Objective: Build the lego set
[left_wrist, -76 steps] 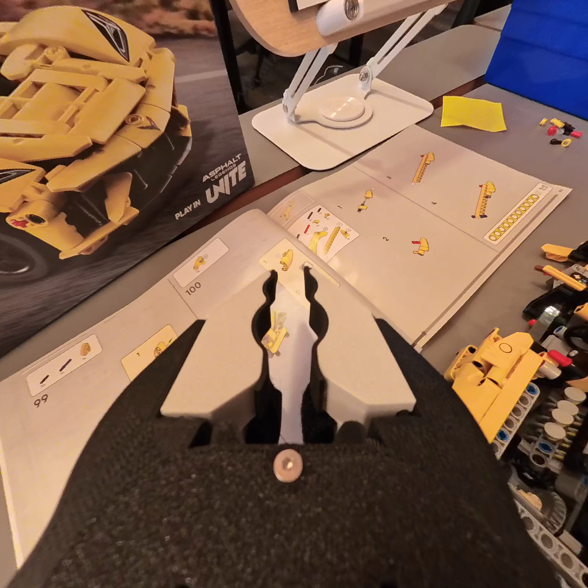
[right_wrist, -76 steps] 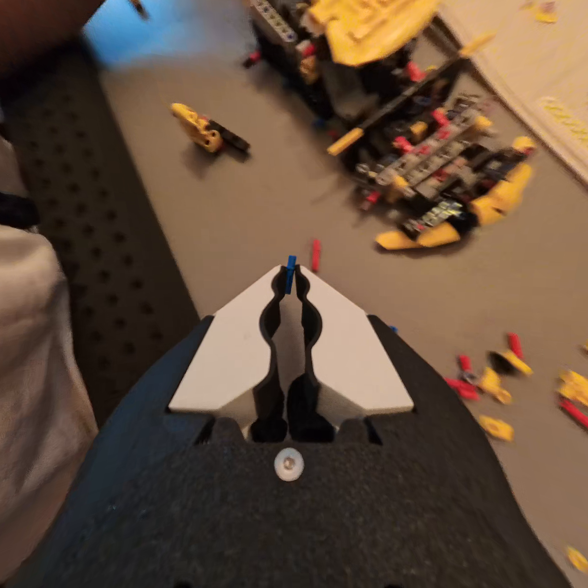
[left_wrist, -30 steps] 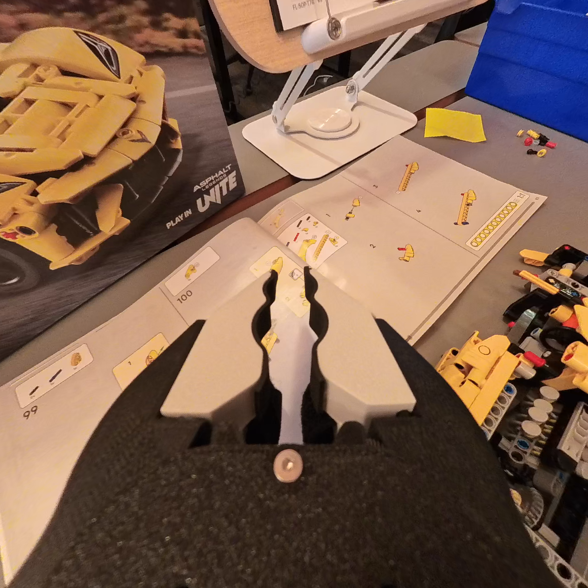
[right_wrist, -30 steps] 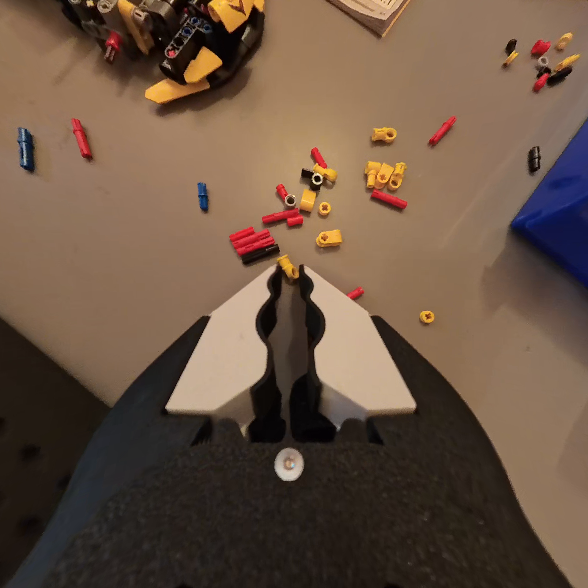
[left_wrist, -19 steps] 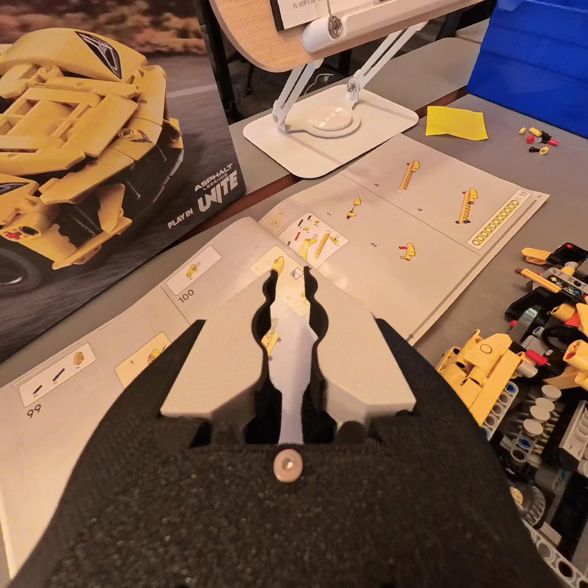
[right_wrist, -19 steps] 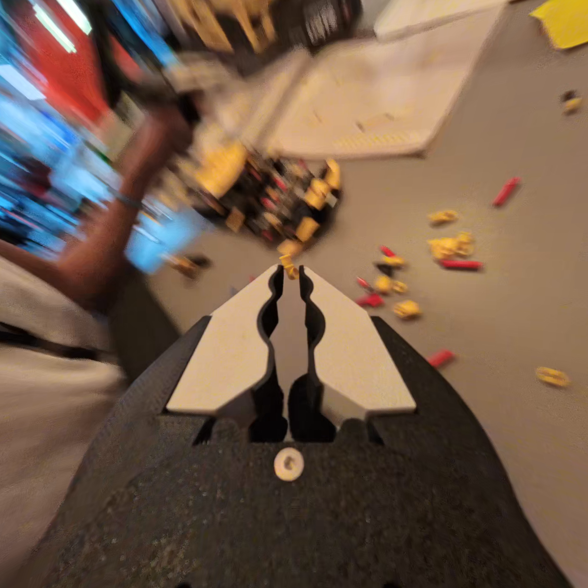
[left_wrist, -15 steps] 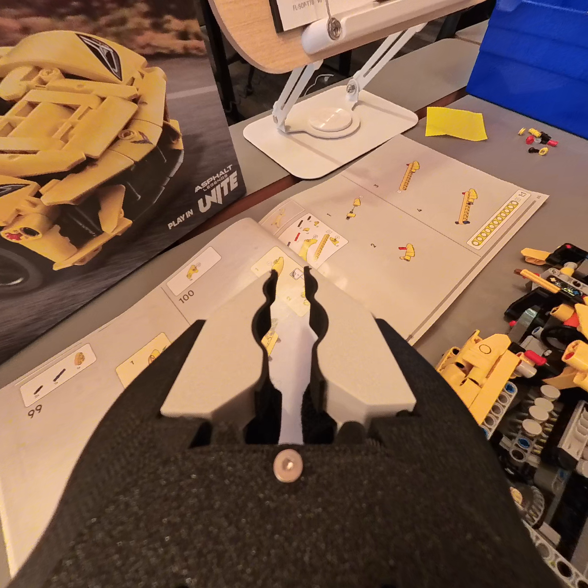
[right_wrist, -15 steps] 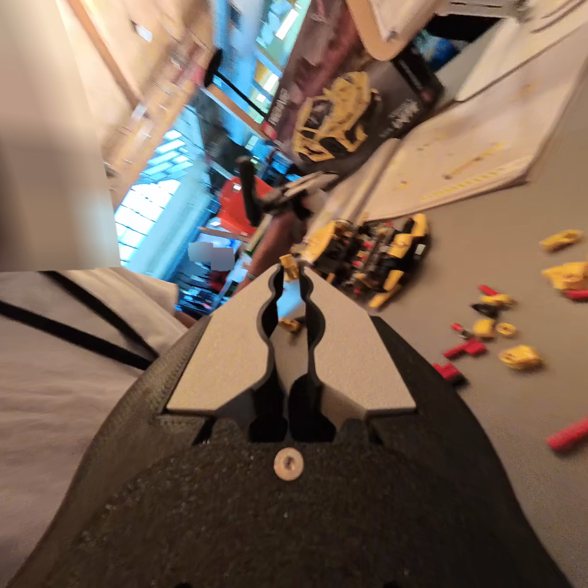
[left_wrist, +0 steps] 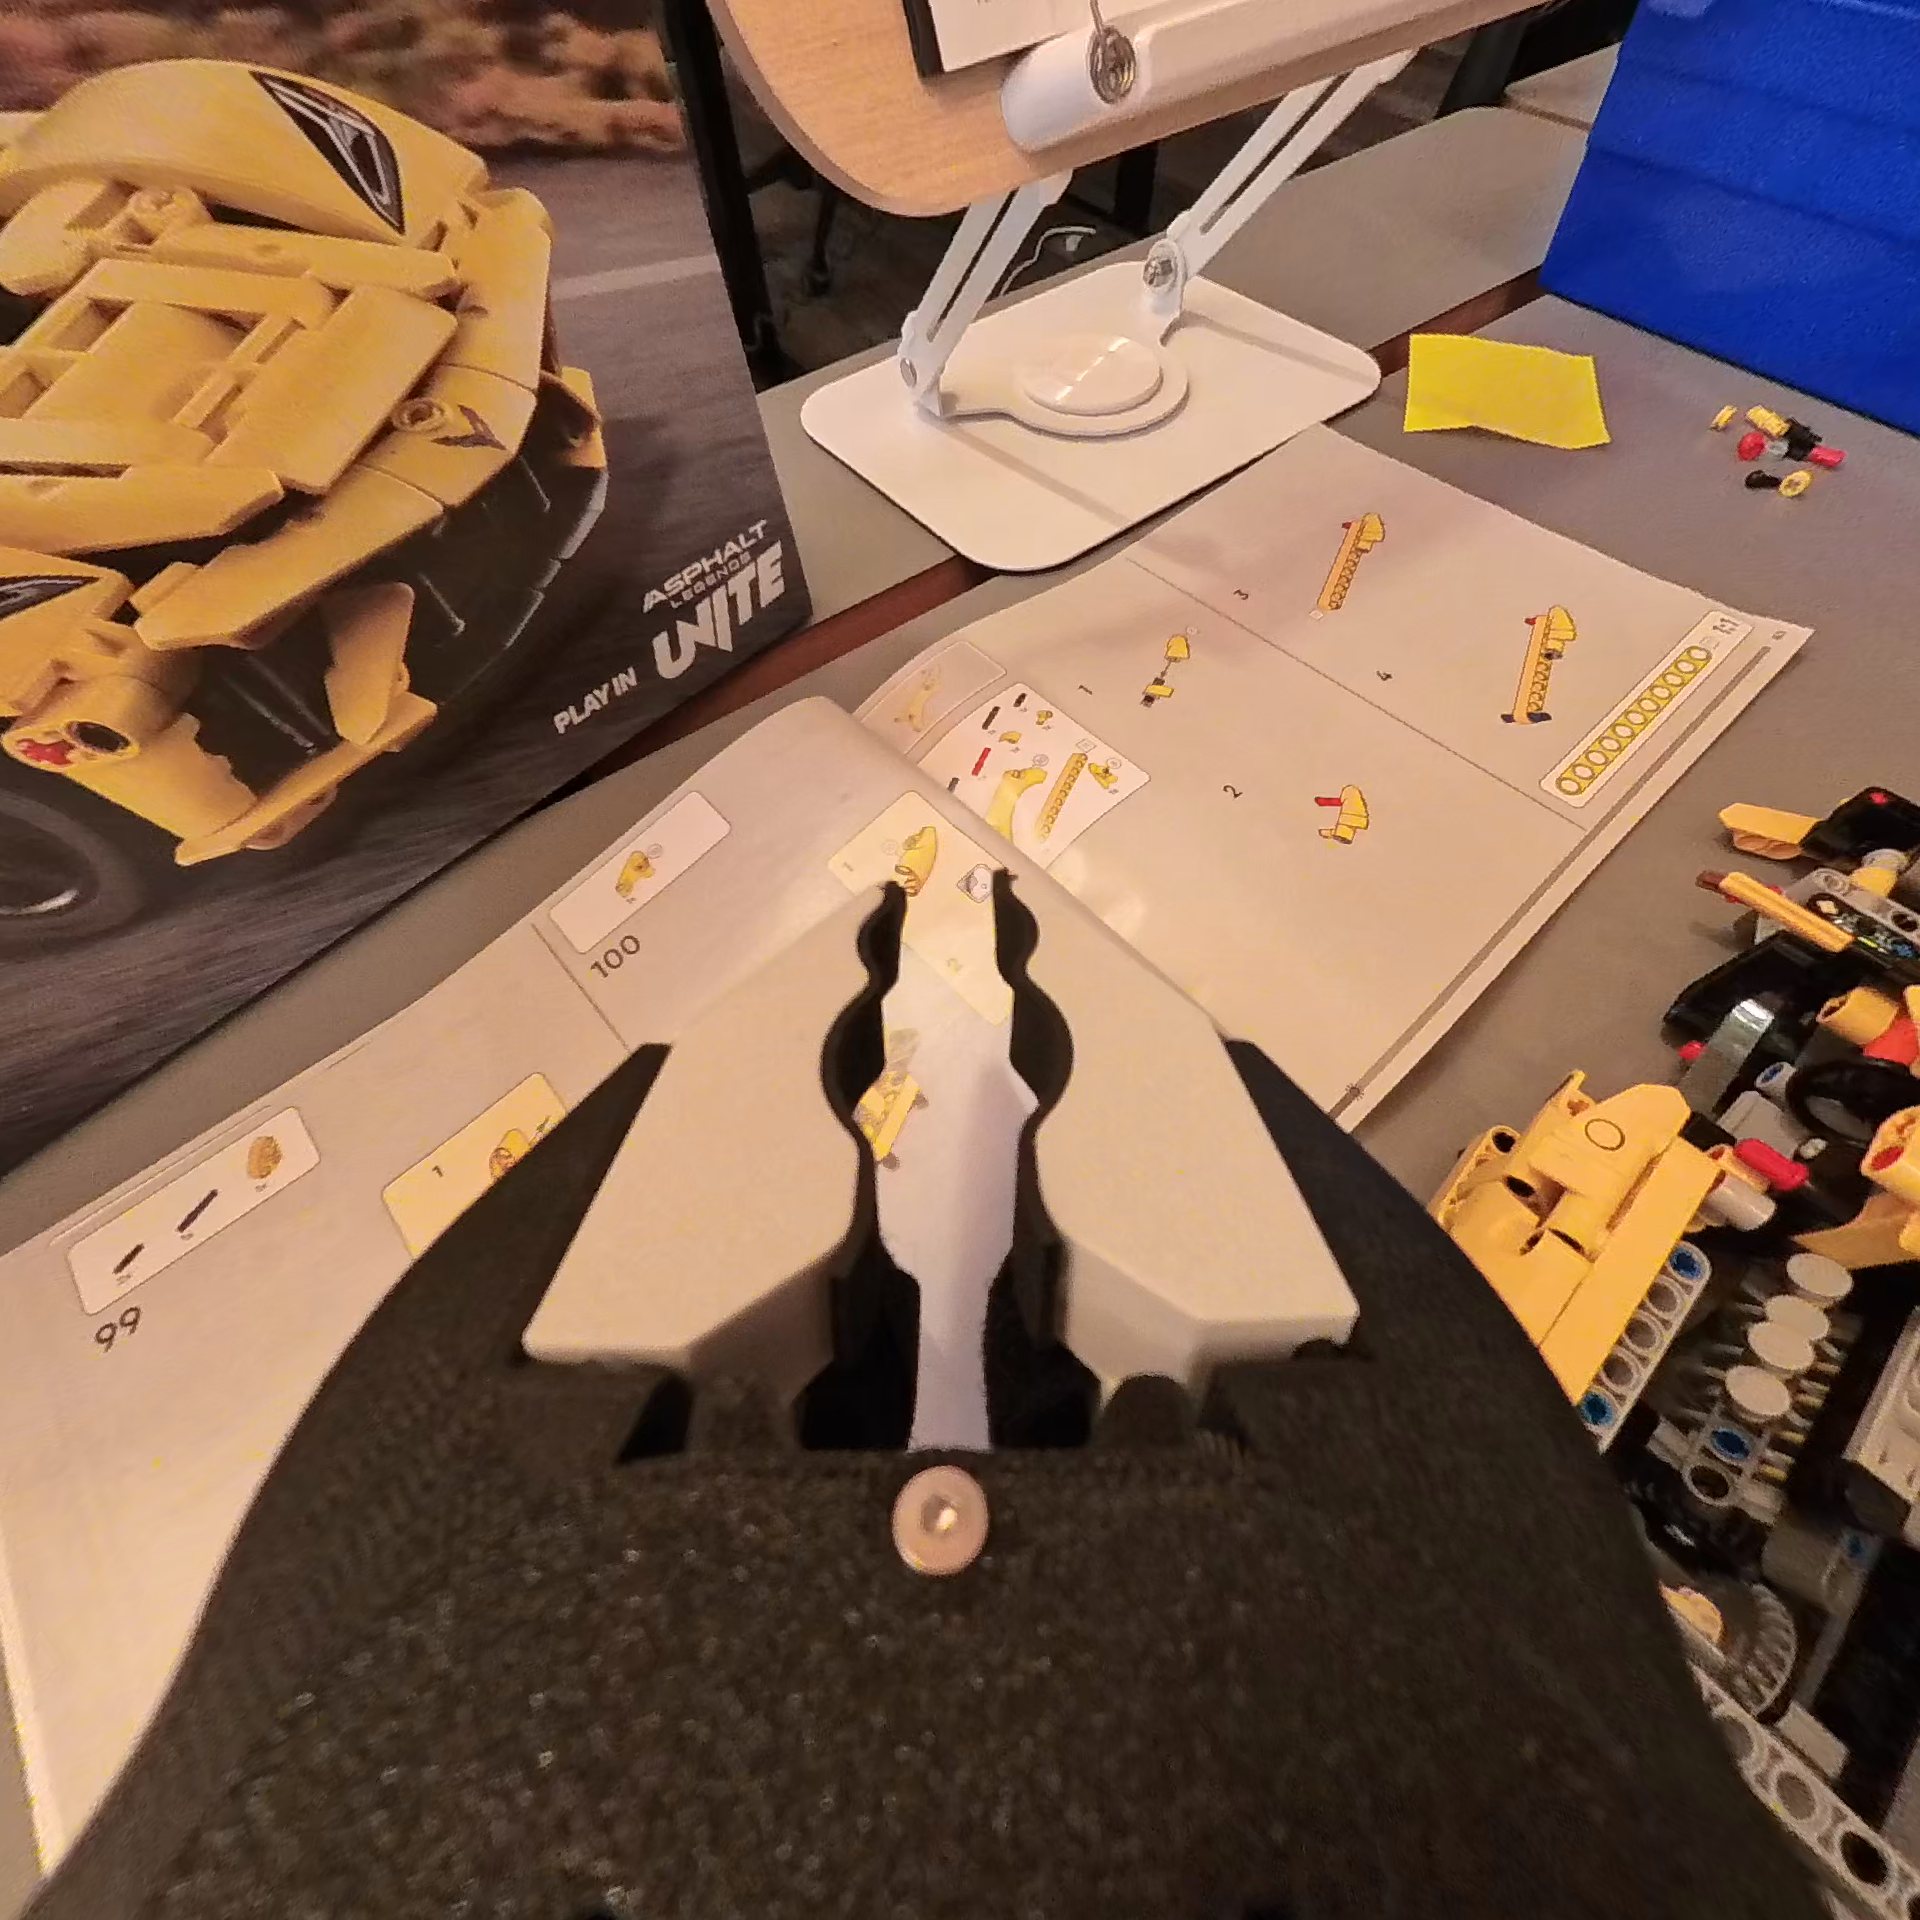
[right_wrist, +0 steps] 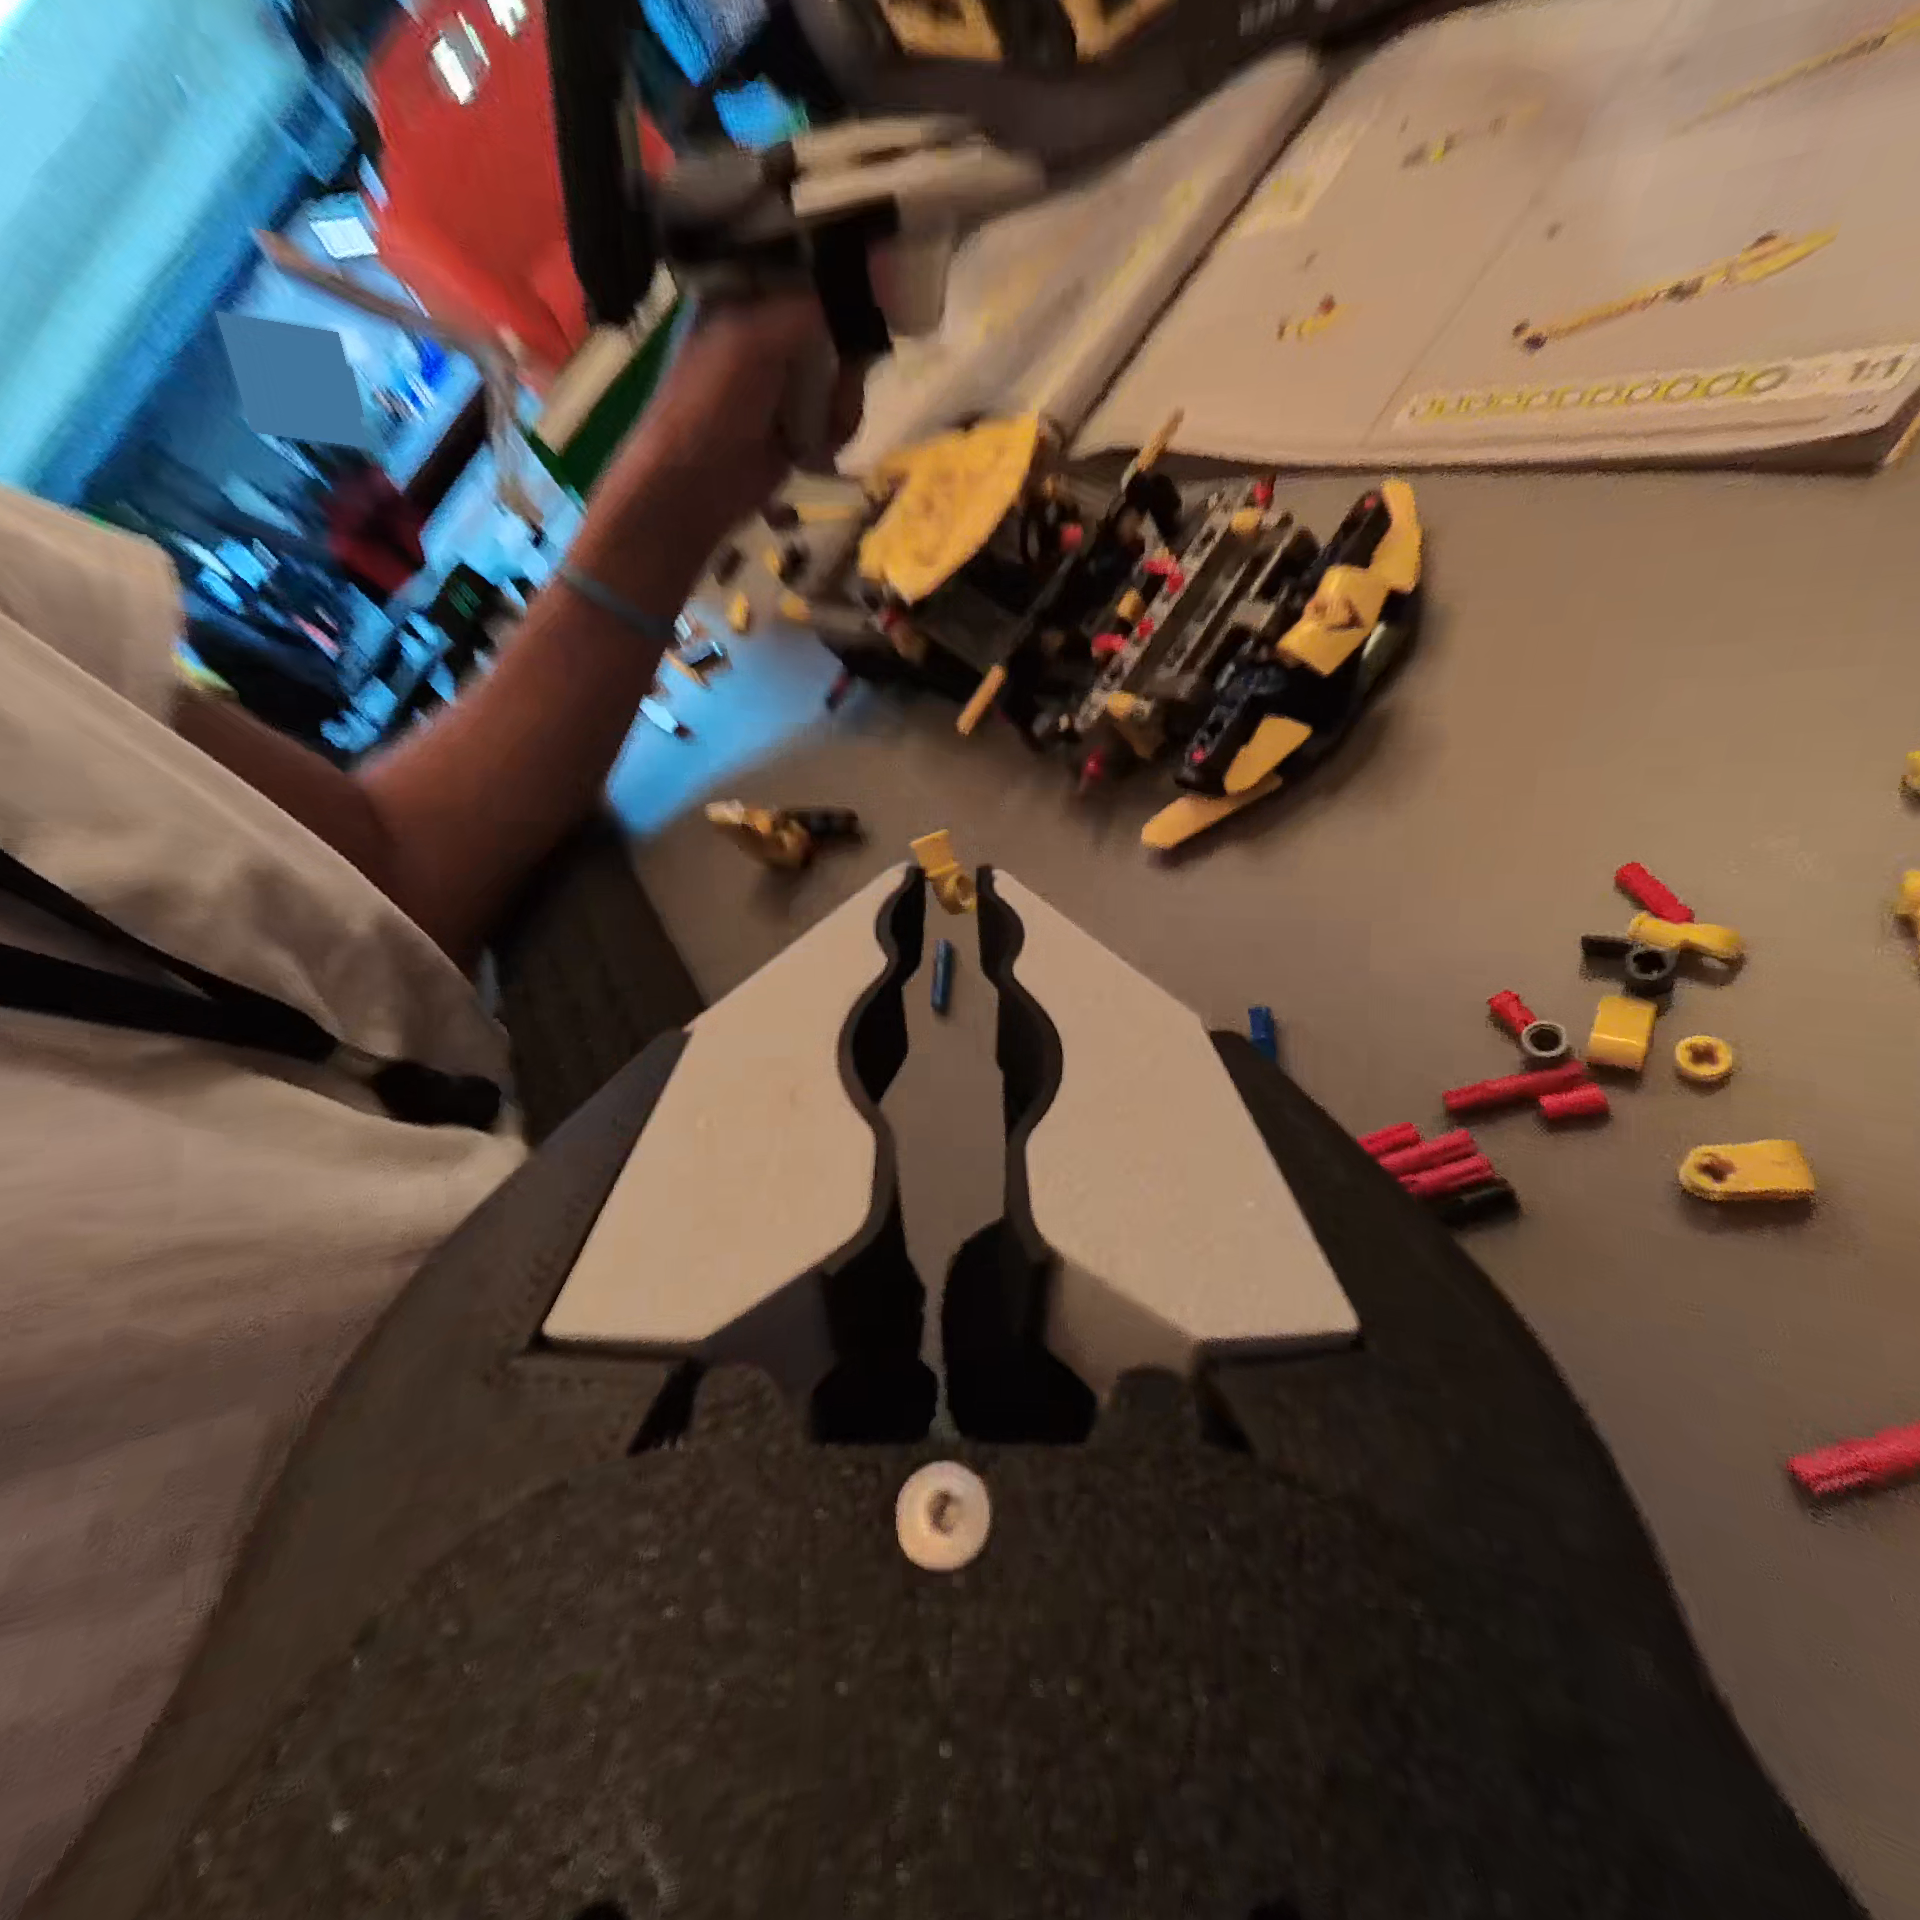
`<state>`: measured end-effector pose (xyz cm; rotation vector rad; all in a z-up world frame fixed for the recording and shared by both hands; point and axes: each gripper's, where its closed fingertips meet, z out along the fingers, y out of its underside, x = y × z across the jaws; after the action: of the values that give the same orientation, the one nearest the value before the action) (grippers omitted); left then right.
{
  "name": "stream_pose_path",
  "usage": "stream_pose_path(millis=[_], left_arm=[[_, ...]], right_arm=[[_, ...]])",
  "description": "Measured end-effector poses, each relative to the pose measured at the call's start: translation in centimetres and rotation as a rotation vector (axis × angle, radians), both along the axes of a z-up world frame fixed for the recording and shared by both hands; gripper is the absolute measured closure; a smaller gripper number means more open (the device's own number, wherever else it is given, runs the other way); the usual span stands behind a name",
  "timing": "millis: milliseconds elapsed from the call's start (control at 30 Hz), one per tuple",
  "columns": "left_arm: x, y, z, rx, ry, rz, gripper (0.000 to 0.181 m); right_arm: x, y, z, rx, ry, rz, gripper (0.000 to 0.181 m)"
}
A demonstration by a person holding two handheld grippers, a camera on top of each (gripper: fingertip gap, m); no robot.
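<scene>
The grey desk (left_wrist: 1714, 852) carried the open instruction booklet (left_wrist: 1351, 727), with the half-built yellow and black car (right_wrist: 1143, 623) just beside its near edge. The left tool (left_wrist: 945, 883) hung over the booklet with its tips a little apart, nothing between them. The right tool (right_wrist: 951, 883) hovered above the desk, nearly closed, pinching a small yellow connector (right_wrist: 943, 860) at its tips. Loose red and yellow pieces (right_wrist: 1558, 1081) lay scattered to its right.
</scene>
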<state>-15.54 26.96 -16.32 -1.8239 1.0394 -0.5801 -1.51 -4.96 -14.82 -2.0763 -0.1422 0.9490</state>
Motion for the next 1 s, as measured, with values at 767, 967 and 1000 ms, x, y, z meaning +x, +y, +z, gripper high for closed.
stream_pose_path(millis=[767, 967, 1000], left_arm=[[0.1, -0.1, -0.2, 0.002, 0.012, -0.006, 0.164], [0.2, -0.1, -0.6, -0.002, 0.022, -0.008, 0.164], [0.2, -0.1, -0.6, -0.002, 0.024, -0.009, 0.164]], right_arm=[[11.0, -1.8, -6.7, -0.143, -1.04, -0.099, 0.172], [11.7, -2.8, -8.4, -0.259, -0.85, -0.103, 0.172], [11.7, -2.8, -8.5, -0.262, -0.844, -0.103, 0.172]])
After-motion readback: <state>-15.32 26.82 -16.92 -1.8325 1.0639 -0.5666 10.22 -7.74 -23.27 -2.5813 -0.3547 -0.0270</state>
